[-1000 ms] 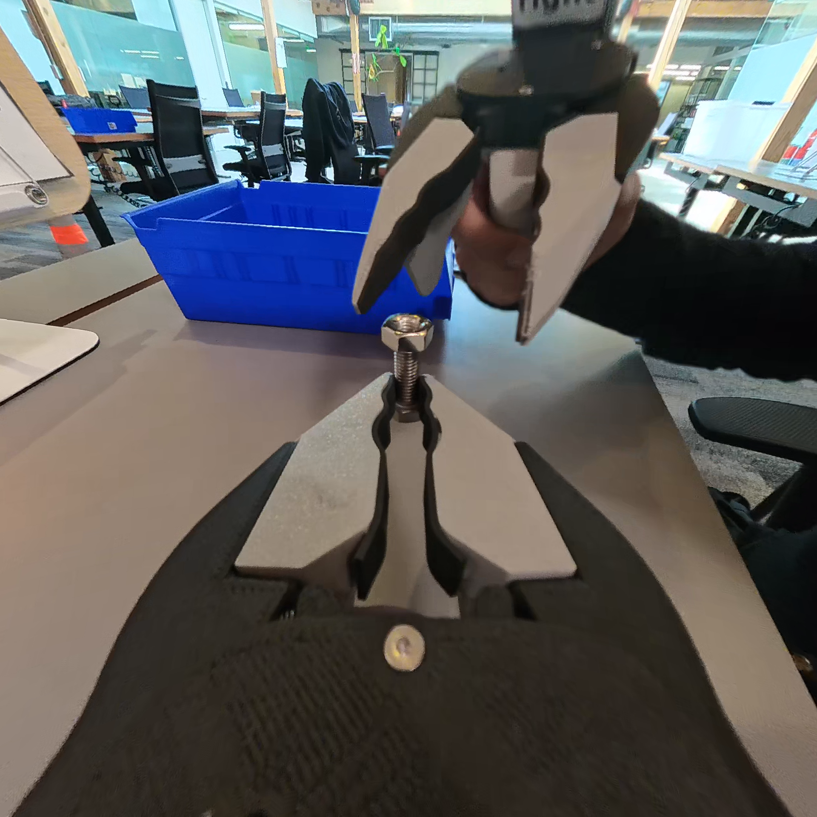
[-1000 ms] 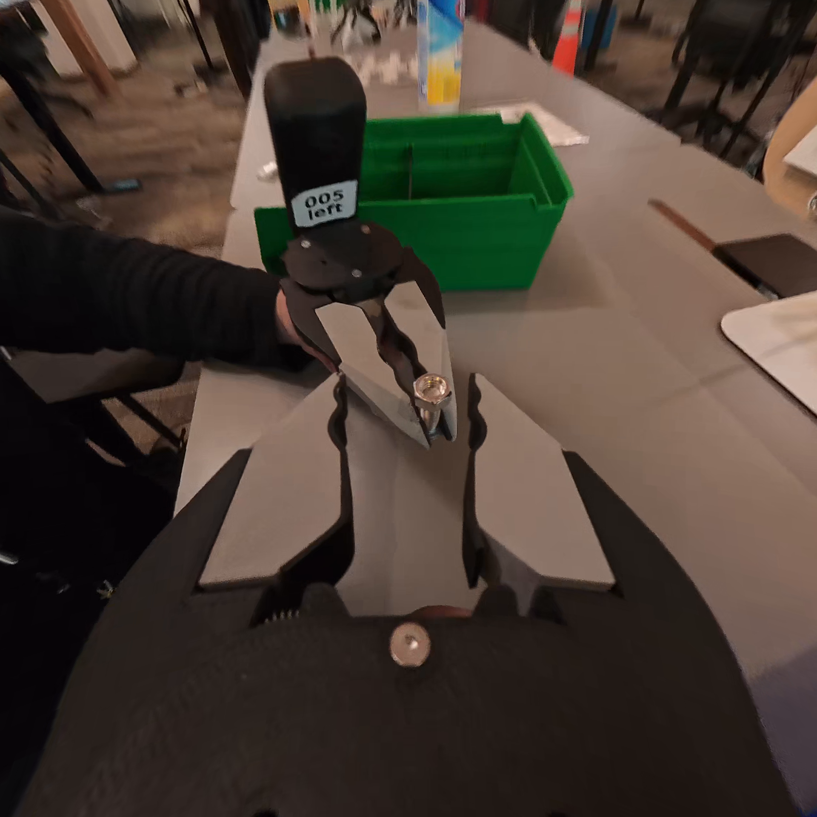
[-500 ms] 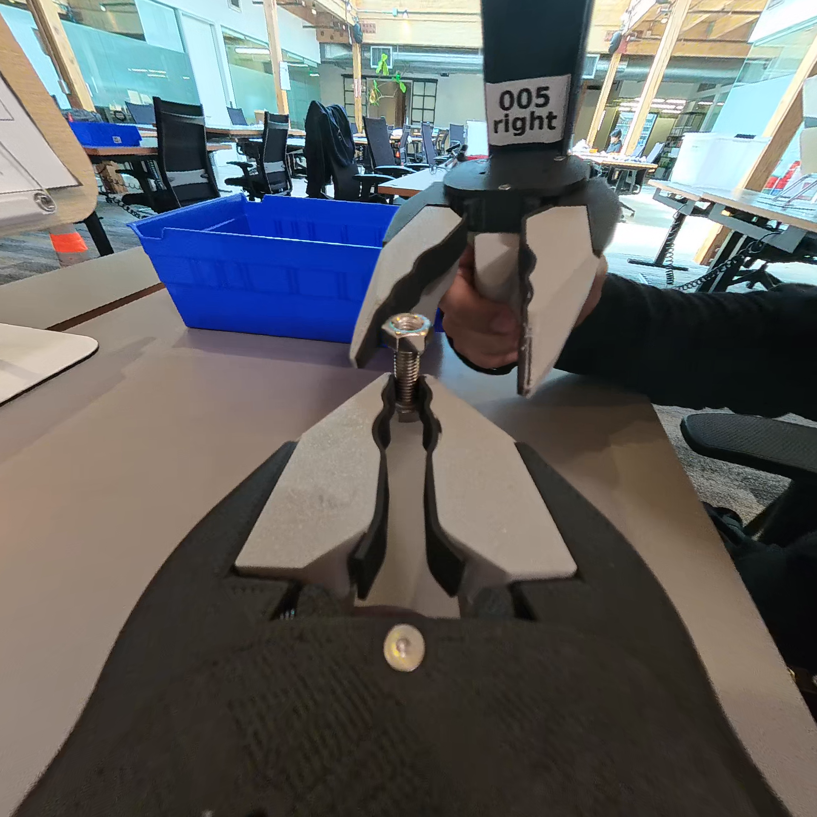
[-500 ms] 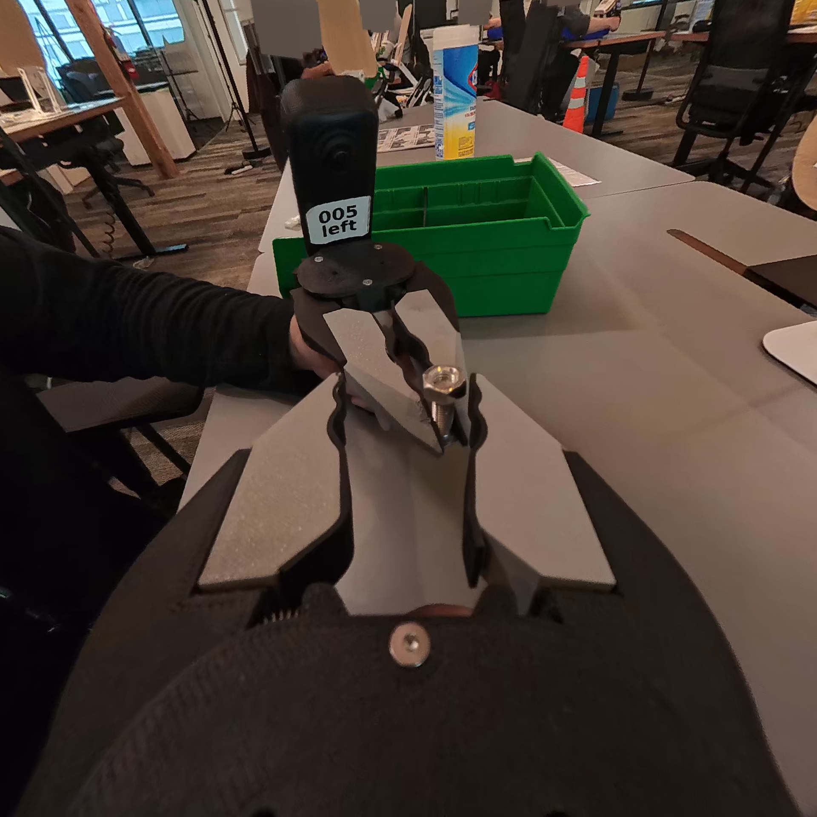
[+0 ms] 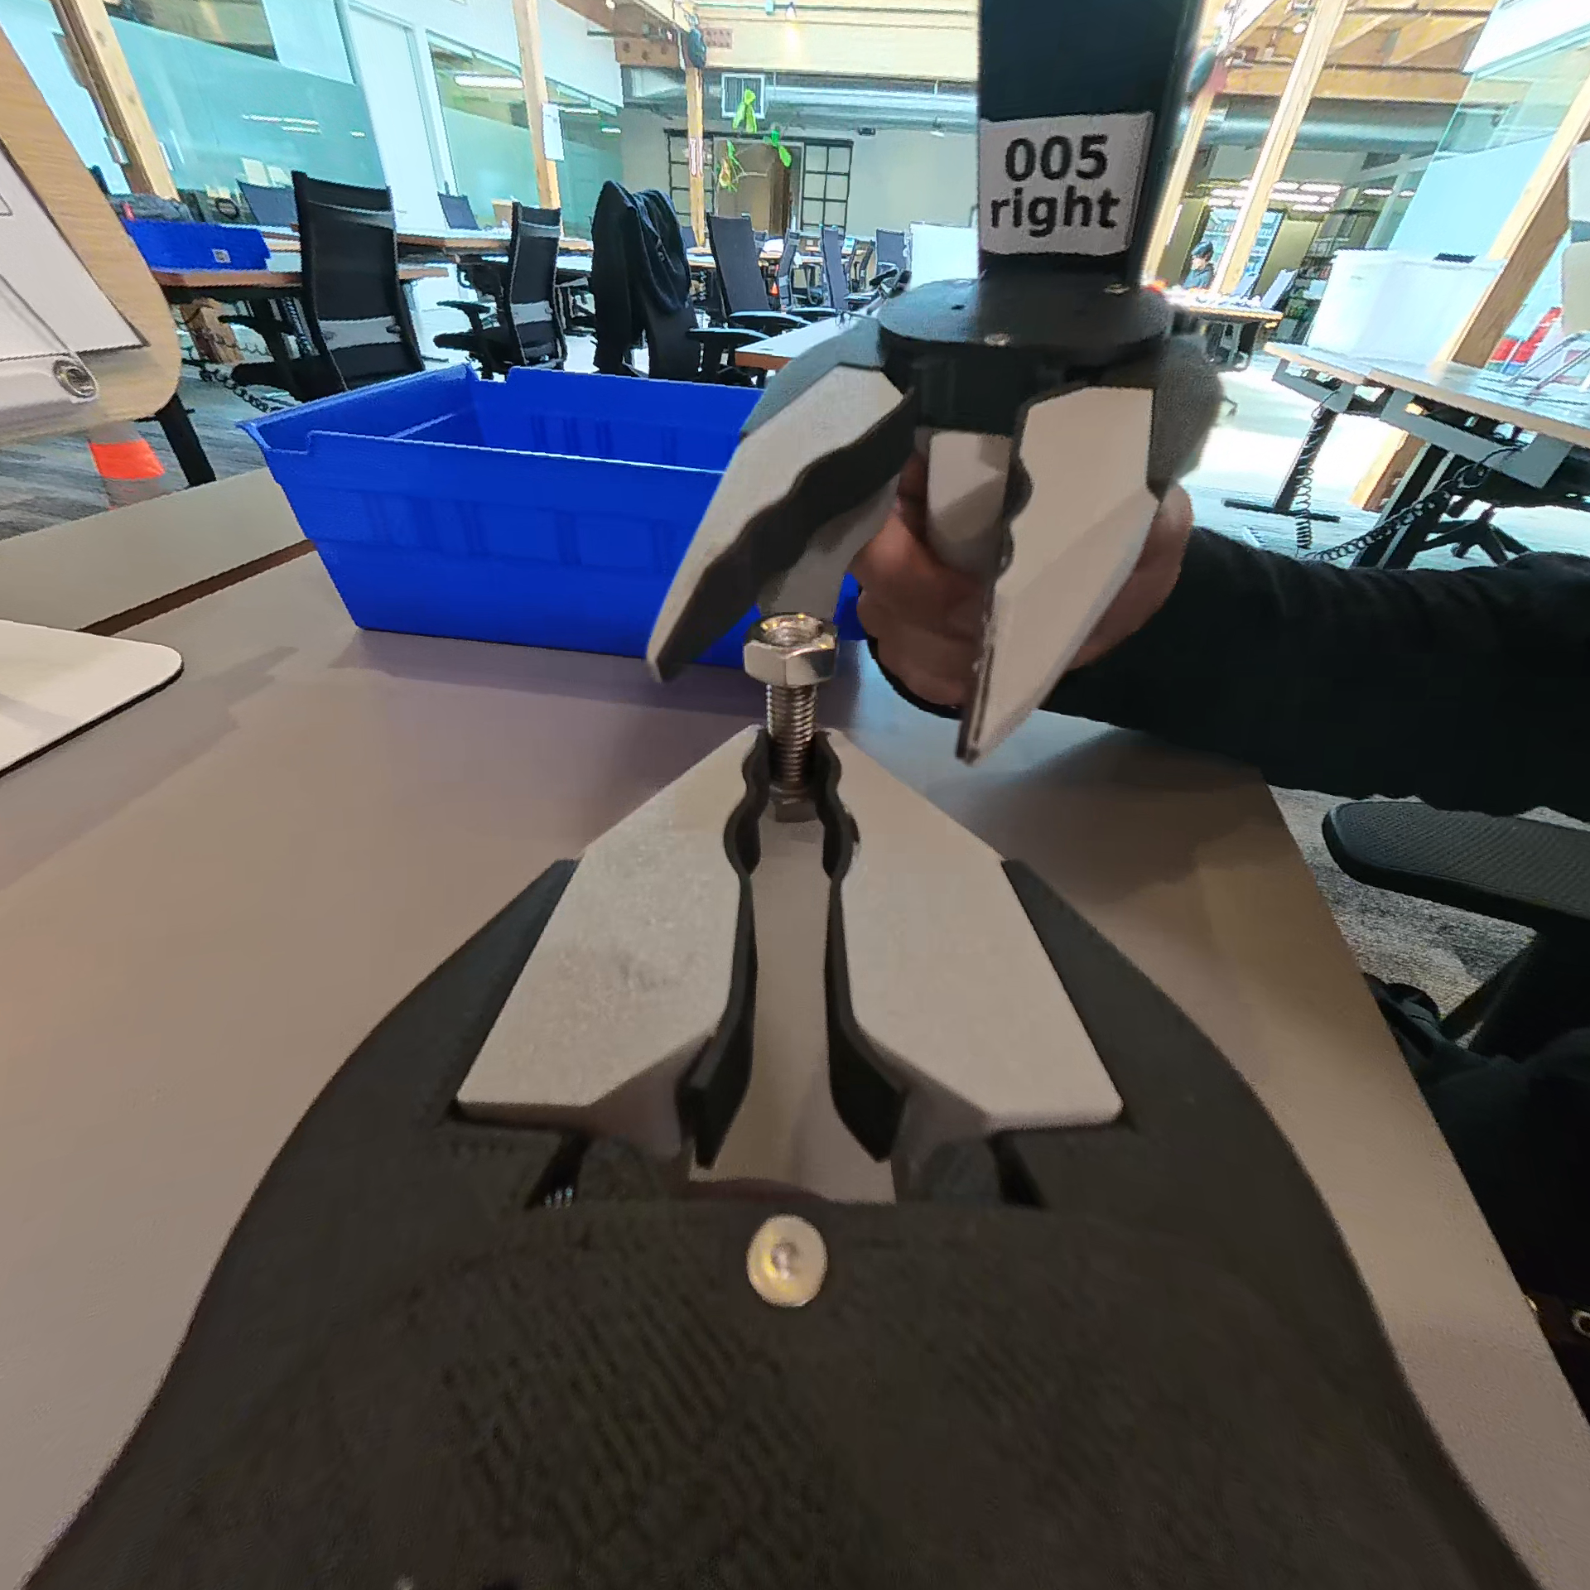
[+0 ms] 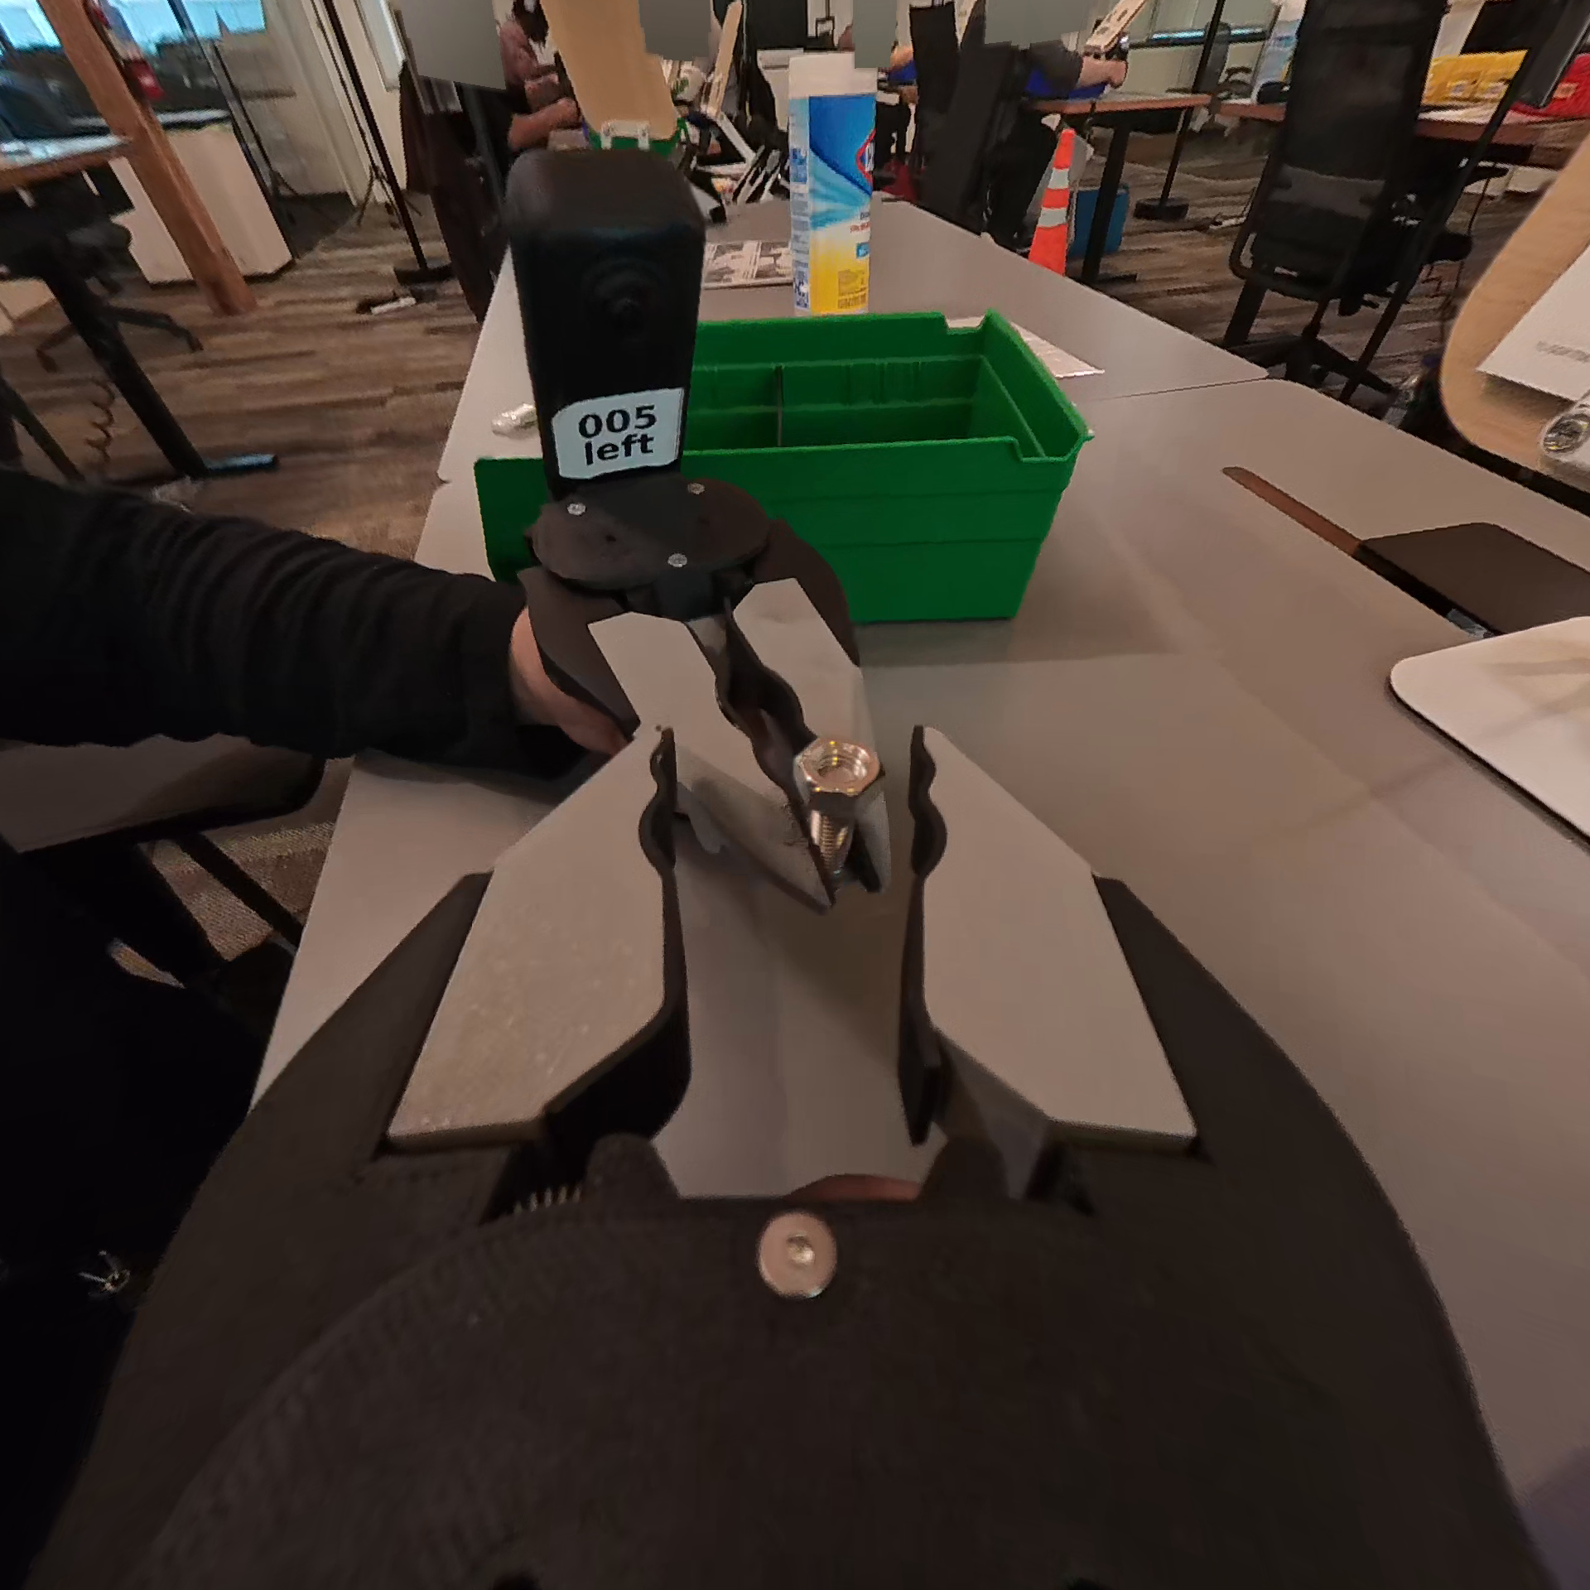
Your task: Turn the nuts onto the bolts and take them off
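Grey table (image 5: 301, 817); blue bin (image 5: 482, 533)

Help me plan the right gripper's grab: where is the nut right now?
The nut sits at the top of the upright bolt clamped in the left gripper; in the right wrist view it lies between the open right gripper's fingertips, untouched.

Left tongs (image 5: 791, 761) clamping upright bolt (image 5: 790, 731) — nut (image 5: 790, 654) on top, right tongs (image 5: 817, 710) spread above
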Available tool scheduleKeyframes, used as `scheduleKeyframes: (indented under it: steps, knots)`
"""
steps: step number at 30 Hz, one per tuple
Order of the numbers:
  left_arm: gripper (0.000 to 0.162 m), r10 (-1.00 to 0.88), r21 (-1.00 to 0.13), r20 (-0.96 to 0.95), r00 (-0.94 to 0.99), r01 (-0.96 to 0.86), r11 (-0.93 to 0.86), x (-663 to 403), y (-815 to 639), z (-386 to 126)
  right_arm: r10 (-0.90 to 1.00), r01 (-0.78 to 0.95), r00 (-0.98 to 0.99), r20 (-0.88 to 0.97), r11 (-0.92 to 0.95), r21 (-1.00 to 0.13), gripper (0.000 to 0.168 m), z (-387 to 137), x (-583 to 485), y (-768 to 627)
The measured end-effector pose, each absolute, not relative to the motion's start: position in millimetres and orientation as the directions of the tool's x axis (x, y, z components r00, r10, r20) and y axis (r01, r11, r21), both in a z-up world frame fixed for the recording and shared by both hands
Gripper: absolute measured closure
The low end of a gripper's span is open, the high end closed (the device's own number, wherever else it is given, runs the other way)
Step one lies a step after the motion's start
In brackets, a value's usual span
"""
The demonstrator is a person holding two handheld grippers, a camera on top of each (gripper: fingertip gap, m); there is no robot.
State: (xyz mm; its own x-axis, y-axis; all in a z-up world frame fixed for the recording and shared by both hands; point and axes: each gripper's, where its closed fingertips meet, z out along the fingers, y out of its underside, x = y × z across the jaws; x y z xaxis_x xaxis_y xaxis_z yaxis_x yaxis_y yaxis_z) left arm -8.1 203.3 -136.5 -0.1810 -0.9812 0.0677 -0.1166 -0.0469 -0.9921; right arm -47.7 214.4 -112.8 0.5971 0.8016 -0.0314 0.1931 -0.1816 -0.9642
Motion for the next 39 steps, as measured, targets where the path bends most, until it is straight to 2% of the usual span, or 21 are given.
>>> scheduleKeyframes:
  steps: [13,24,34,39]
  knots:
    - [0.156,-0.982,-0.992,0.083,-0.167,-0.109,-0.066,-10.2,208.5,-134.2,0.785,0.155,0.617,-0.056,-0.19,-0.97,0.123,-112.2,-31.7,205.8]
    - [0.156,-0.977,-0.993,0.07,-0.202,-0.11,-0.048,-8.2,198.5,-134.7,0.823,0.153,0.562,-0.085,-0.204,-0.967,0.12,-115.2,-57.5,210.2]
    - [0.156,-0.981,-0.992,0.084,-0.177,-0.112,-0.065,-9.0,204.5,-134.4,0.777,0.142,0.626,-0.06,-0.189,-0.972,0.121,-110.6,-34.9,210.2]
    - [0.156,-0.975,-0.994,0.063,-0.211,-0.103,-0.042,-7.7,194.1,-132.9,0.813,0.126,0.577,-0.077,-0.182,-0.975,0.118,-106.3,-55.6,213.7]
